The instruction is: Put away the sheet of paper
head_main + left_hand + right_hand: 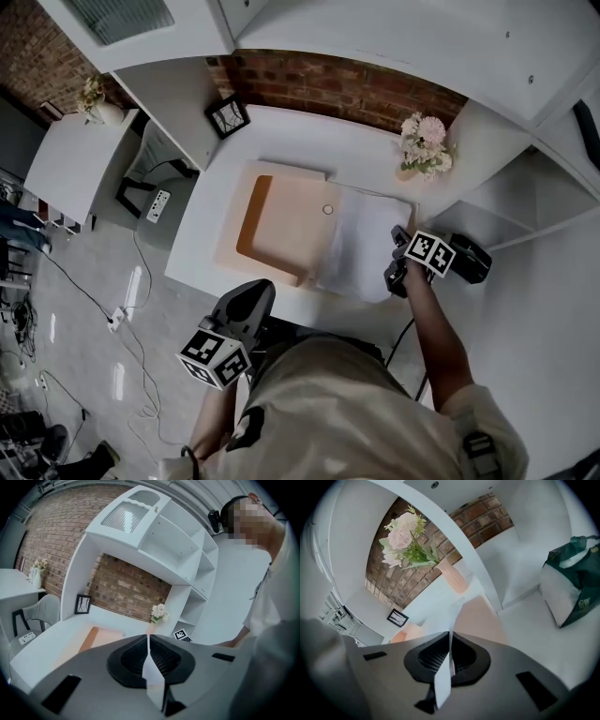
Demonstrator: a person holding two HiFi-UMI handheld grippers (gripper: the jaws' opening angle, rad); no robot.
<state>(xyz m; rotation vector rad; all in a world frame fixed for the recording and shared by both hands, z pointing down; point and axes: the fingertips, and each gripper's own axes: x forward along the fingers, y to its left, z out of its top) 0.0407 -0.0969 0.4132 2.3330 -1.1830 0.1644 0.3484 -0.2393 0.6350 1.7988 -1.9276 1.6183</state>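
My right gripper [450,639] pinches the sheet of paper [364,246] at its 3 o'clock edge, beside the peach folder [281,225]. It is likely light, floppy and easily creased. My left gripper [148,641] is closed, empty.

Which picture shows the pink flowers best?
The right gripper view. There the flowers fill the upper left, close enough to show petals, leaves and their peach vase. The head view shows the flowers small, from above, by the brick wall; the left gripper view shows the flowers tiny and far off.
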